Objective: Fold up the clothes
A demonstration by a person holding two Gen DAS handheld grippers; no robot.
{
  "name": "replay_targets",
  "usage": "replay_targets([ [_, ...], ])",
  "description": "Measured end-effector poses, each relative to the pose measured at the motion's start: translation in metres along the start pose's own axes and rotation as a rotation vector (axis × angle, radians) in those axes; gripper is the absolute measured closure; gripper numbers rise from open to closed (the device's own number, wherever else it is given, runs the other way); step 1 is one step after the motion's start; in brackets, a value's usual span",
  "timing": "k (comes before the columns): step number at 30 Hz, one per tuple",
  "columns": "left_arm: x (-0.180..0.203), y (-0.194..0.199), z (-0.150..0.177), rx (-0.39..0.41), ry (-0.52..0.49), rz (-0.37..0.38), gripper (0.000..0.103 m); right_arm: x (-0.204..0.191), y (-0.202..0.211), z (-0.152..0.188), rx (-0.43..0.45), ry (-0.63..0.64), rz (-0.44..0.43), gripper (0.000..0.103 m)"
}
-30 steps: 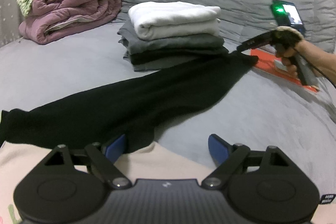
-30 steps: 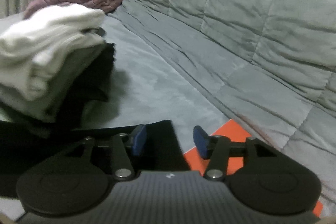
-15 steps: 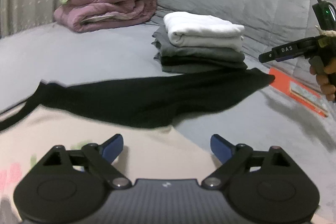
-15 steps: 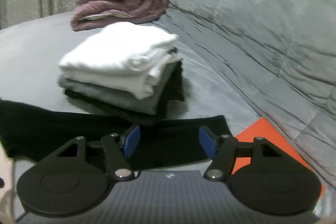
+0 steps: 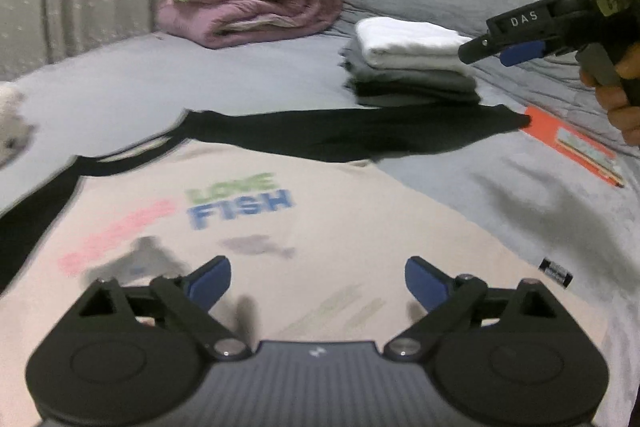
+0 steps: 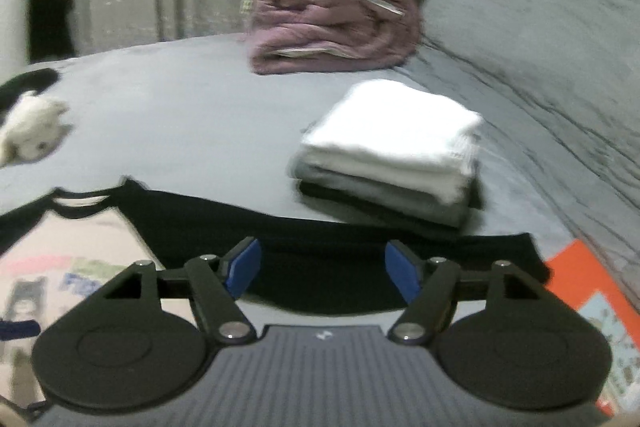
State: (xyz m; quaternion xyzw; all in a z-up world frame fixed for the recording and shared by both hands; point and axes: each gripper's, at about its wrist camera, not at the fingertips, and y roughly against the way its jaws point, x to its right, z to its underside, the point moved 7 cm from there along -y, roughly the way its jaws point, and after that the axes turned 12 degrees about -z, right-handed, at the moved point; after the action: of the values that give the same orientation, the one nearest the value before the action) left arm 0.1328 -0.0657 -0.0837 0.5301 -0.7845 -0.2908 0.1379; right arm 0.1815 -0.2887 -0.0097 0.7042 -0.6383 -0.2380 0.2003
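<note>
A cream shirt (image 5: 304, 227) with black sleeves lies flat on the grey bed (image 5: 120, 87), print side up, with "LOVE FISH" readable in the left wrist view. Its collar is on the far side from that camera and its hem on the near side, so the body's long axis runs from near to far. One black sleeve (image 5: 360, 133) stretches out sideways to the right, across that axis, its cuff reaching the edge of an orange book (image 5: 576, 149). The left gripper (image 5: 318, 277) hangs over the lower part of the shirt, its jaws wide apart after just opening further, with nothing between them. The right gripper (image 6: 322, 267) hovers above the outstretched sleeve near the cuff; its jaws have just been opening too and stand apart, not pressing the cloth. In the left wrist view that gripper is up at the right, held by a hand (image 5: 618, 95). Just beyond the sleeve sits a stack (image 6: 392, 155) of folded clothes, white on top, grey and black under it. Farther back lies a rolled purple quilt (image 6: 332, 27) with pillows and a green cloth on it. A small white soft toy (image 6: 30, 135) lies at the left.
</note>
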Motion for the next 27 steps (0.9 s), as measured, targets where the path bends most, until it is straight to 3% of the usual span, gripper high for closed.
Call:
replay_targets([
  [12,-0.097,0.058,0.028,-0.004,0.088,-0.251,0.004,-0.136,-0.025,-0.005,-0.009,0.077,-0.208,0.029],
  [19,-0.150,0.059,0.040,-0.054,0.181,-0.428,0.004,-0.205,-0.055,-0.005,-0.034,0.073,-0.338,0.027],
  [23,-0.181,0.059,0.046,-0.082,0.291,-0.500,0.004,-0.240,-0.075,-0.004,-0.049,0.050,-0.409,0.027],
  [27,-0.202,0.055,0.049,-0.082,0.314,-0.579,0.004,-0.273,-0.095,-0.003,-0.062,0.049,-0.463,0.027],
])
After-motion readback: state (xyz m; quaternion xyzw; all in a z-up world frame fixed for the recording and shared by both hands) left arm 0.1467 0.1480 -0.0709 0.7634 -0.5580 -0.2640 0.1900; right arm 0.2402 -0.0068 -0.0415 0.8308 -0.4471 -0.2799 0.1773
